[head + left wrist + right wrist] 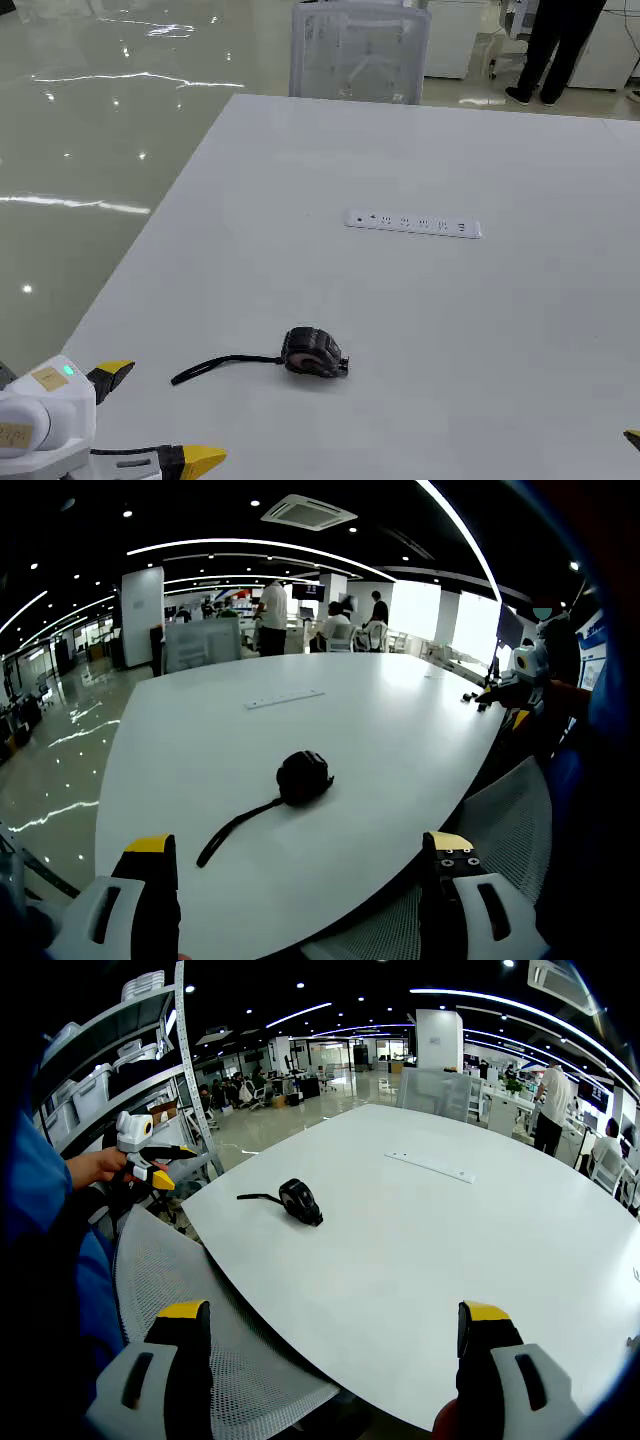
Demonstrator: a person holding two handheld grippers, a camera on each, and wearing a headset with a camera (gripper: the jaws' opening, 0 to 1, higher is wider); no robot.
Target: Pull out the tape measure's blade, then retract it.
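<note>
The tape measure [314,353] lay alone on the table [450,320], near its front edge.
The left gripper [300,843] and right gripper [333,1311] gaped wide and empty, well apart from it; the head view cut off most of both.

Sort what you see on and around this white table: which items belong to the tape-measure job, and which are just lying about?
Job: tape measure with its wrist strap; left claw and right claw, both open.
Lying about: power strip; mesh chair beyond the far edge of the table.
</note>
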